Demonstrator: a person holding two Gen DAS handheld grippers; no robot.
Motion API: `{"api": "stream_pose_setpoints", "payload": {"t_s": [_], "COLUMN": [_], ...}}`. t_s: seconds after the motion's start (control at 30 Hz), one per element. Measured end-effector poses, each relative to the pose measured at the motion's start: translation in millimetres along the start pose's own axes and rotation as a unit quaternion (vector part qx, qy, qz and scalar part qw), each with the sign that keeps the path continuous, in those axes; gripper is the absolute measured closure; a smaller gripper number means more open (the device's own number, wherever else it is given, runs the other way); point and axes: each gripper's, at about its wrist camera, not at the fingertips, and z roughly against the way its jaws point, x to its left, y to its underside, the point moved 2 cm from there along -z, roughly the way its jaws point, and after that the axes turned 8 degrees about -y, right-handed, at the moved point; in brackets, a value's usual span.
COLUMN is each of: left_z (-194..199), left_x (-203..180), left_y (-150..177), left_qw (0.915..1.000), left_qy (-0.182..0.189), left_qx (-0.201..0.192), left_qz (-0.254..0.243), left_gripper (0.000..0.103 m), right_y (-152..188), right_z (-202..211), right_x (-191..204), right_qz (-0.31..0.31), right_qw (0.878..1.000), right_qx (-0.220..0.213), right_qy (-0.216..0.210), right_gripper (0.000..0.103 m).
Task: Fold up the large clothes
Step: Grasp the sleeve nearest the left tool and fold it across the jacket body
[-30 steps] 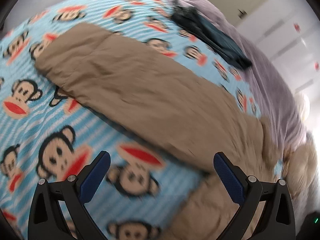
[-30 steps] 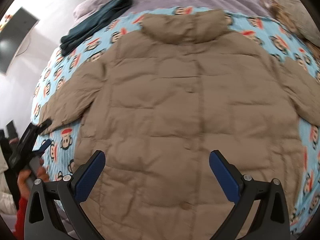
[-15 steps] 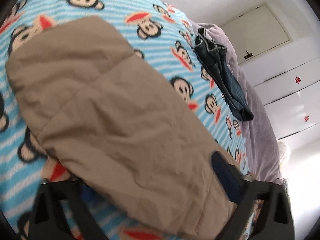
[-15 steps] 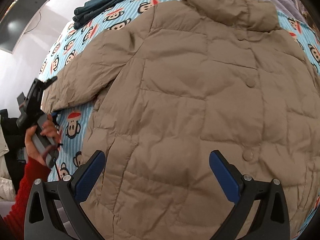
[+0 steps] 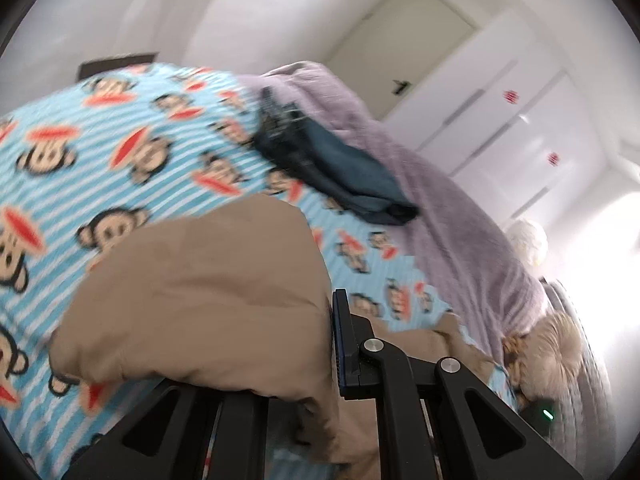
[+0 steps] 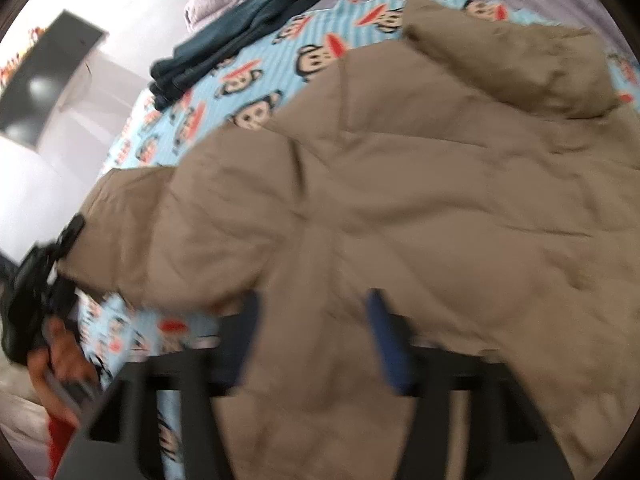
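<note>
A tan puffer jacket [image 6: 400,200] lies spread front-up on a monkey-print blanket [image 6: 256,76]. In the left wrist view my left gripper [image 5: 330,344] is shut on the cuff end of its sleeve [image 5: 208,288], which hangs lifted off the blanket and hides one finger. The right wrist view shows that same left gripper [image 6: 44,280] at the sleeve's end, held by a hand with a red sleeve. My right gripper [image 6: 312,336] sits low over the jacket's side near the armpit. Its jaws are closing, with puffy fabric bunched between them and touching both fingers.
A folded dark blue garment [image 5: 344,176] lies at the blanket's far edge, on a purple bedspread [image 5: 440,208]. A tan plush thing [image 5: 560,352] rests at the bed's right end. White wardrobe doors [image 5: 500,120] stand behind. A dark screen [image 6: 44,80] hangs on the wall left of the bed.
My left gripper closed on the sleeve end and raised it, tilting up toward the room. My right gripper moved down to the jacket's left side and its jaws narrowed around the fabric.
</note>
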Motion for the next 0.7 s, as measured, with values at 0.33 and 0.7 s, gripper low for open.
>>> {"api": "stream_pose_setpoints", "payload": {"t_s": [0.33,0.7], "left_z": [11,-56], "left_x": [-134,-277], "left_y": [29,137], "left_qw": [0.9877,0.9395], "left_qy": [0.076,0.054], "left_qx": [0.026,0.104], "left_qz": [-0.134,-0.322], "left_gripper": [0.091,0.091], "right_y": [-15,11], "right_z": [-89,20], "right_x": [18,-68], "right_qz": [-0.026,-0.077], "right_qw": [0.995,0.995], "right_qx": [0.028,-0.016], "right_qy": [-0.087,-0.061], "right_gripper": [0.07,0.069]}}
